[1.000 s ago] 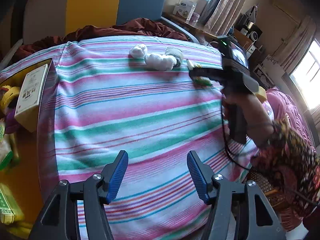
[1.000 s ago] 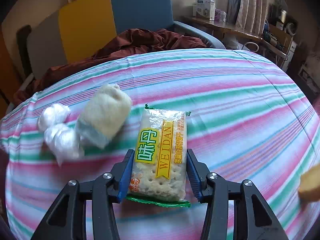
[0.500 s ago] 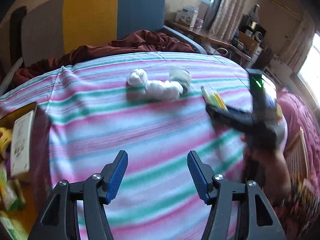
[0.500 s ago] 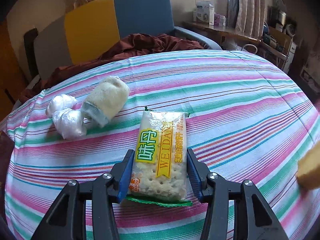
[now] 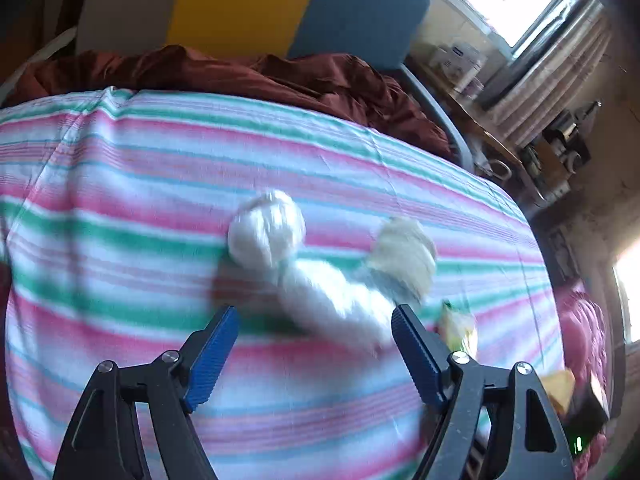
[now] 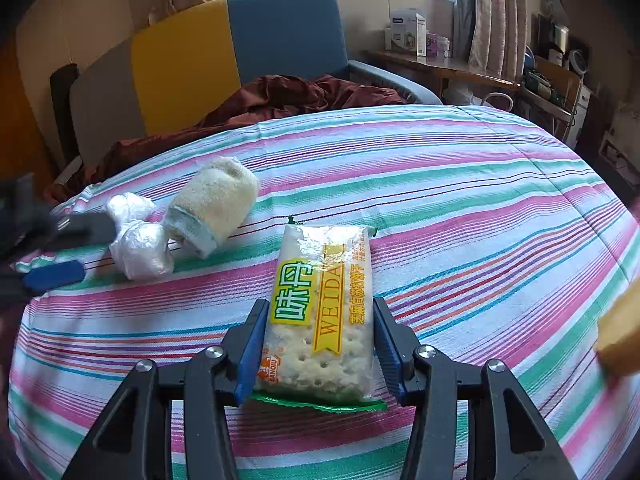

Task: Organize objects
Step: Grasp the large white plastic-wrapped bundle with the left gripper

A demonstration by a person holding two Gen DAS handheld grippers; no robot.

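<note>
My right gripper [image 6: 316, 344] is shut on a cracker packet [image 6: 320, 312] with green and yellow lettering, its blue pads pressing the packet's long sides low over the striped cloth. To its left lie a white plastic-wrapped bundle [image 6: 140, 244] and a rolled beige cloth [image 6: 212, 208]. My left gripper [image 5: 314, 312] has its jaws opening wide, with the near end of the white bundle [image 5: 320, 292] between the fingertips and not touched. The beige cloth [image 5: 404, 256] sits just right of it. The left gripper [image 6: 76, 248] comes in at the left edge of the right wrist view.
A pink, green and white striped cloth [image 6: 460, 208] covers the table. Behind it stands a yellow and blue chair [image 6: 240, 52] with a dark red blanket [image 6: 280, 96]. A yellow object [image 6: 620, 340] shows at the right edge. Shelves and a window lie beyond.
My left gripper has swept across the table to the white bundle, and its jaws have spread wider. The right gripper has stayed put with the cracker packet in its grip.
</note>
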